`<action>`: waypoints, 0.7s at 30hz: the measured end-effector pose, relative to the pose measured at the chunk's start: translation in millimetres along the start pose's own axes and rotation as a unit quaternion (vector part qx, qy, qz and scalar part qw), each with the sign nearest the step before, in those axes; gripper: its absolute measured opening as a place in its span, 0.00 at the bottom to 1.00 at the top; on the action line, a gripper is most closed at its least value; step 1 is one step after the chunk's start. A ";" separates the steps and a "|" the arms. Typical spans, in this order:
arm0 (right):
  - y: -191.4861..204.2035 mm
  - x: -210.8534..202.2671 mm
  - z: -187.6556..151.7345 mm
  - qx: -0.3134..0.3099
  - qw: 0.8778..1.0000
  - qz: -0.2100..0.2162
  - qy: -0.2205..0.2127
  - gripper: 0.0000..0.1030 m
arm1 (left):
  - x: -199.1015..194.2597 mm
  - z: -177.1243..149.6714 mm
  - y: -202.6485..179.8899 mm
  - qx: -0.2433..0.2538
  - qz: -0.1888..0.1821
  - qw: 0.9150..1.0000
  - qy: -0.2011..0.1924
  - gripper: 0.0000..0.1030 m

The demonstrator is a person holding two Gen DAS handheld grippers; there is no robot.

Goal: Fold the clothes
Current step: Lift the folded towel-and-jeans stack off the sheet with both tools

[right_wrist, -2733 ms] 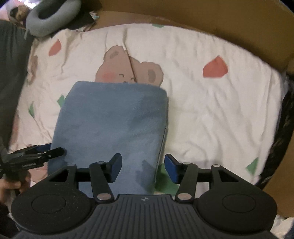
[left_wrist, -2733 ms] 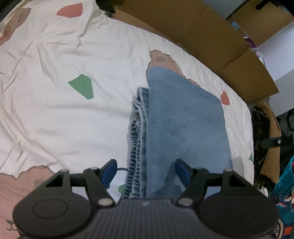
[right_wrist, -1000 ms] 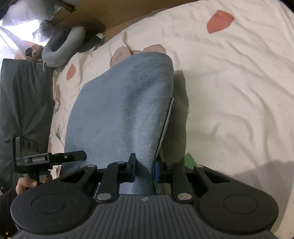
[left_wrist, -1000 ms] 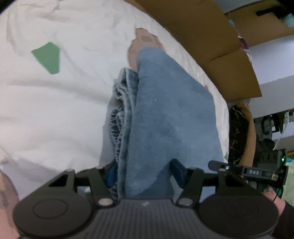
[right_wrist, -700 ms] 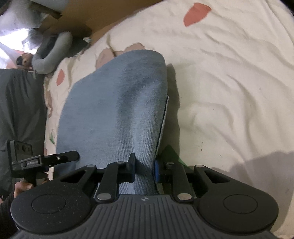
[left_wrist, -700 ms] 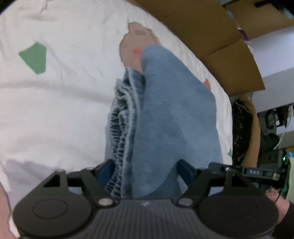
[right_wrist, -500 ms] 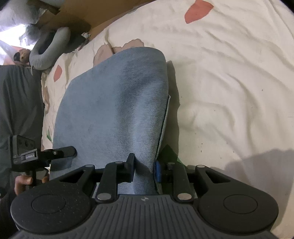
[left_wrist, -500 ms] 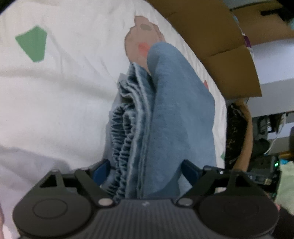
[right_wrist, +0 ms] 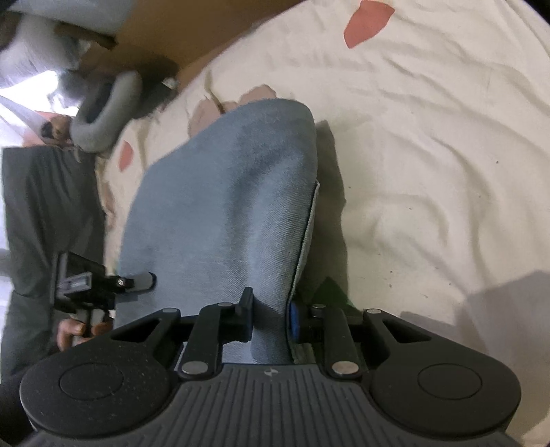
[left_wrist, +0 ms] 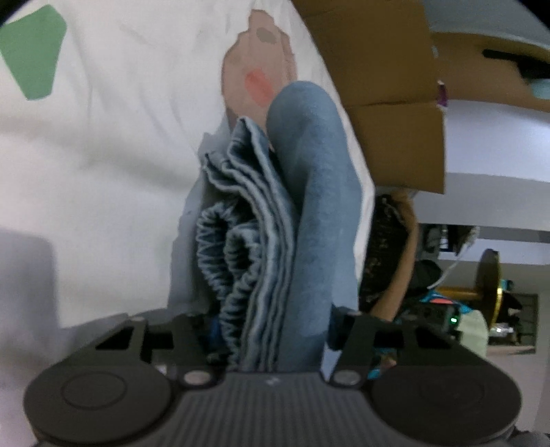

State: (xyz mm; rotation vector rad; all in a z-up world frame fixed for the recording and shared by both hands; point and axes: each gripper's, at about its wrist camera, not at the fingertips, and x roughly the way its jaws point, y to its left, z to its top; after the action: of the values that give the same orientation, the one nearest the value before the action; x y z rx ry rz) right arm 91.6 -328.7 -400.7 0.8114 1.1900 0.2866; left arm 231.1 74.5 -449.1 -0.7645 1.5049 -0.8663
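Spanning the near end of the folded blue denim garment (left_wrist: 309, 213), the left gripper (left_wrist: 271, 330) appears at the foot of the left wrist view. Its jaws have just been closing, the stacked layers and a gathered elastic waistband (left_wrist: 223, 261) standing between them; whether the pads press on the cloth cannot be told (both pads are largely hidden behind the fabric). The garment runs away from the camera across a cream bed sheet (left_wrist: 113, 144) printed with a green patch (left_wrist: 31, 51) and a bear face (left_wrist: 257, 68). Brown cardboard boxes (left_wrist: 388, 113) stand past the far edge of the bed.

In the right wrist view, the right gripper (right_wrist: 270, 321) is clamped narrowly on the garment's near right edge, its black finger and blue pad (right_wrist: 294, 323) pressing the denim from either side. The garment (right_wrist: 223, 206) lies on the same sheet (right_wrist: 429, 154), here marked with a red patch (right_wrist: 369, 20). At the left margin the left gripper (right_wrist: 134, 280) meets the cloth's opposite side, a person's hand (right_wrist: 74, 331) beneath it. A grey neck pillow (right_wrist: 110, 110) sits beyond (upper left).
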 end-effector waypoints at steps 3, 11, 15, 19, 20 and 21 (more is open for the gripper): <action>-2.2 3.4 0.9 0.006 1.000 -0.001 0.002 0.20 | -4.3 -1.4 -3.4 0.007 -0.002 1.000 0.007 0.52; -5.1 18.7 4.5 0.009 1.000 -0.004 0.014 0.33 | 18.3 6.9 5.8 -0.009 0.011 0.999 0.036 0.66; -9.8 21.9 2.1 0.017 1.000 0.007 0.017 0.35 | 22.9 8.0 7.4 -0.002 0.002 0.998 0.056 0.66; -13.6 24.0 -2.1 0.030 0.999 0.018 0.024 0.35 | 21.4 8.5 9.9 0.007 0.000 0.998 0.064 0.61; -13.1 24.1 -2.9 0.029 0.999 0.019 0.023 0.33 | 21.7 9.3 9.5 0.006 -0.002 0.998 0.067 0.59; -10.6 24.0 -3.6 0.020 0.999 0.018 0.021 0.31 | 21.4 9.9 9.3 0.008 -0.001 0.998 0.069 0.55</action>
State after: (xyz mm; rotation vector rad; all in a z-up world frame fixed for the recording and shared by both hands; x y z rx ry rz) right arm 95.1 -320.3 -425.6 0.8667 1.2252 0.3110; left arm 238.8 60.0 -468.4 -0.7066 1.6157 -0.9484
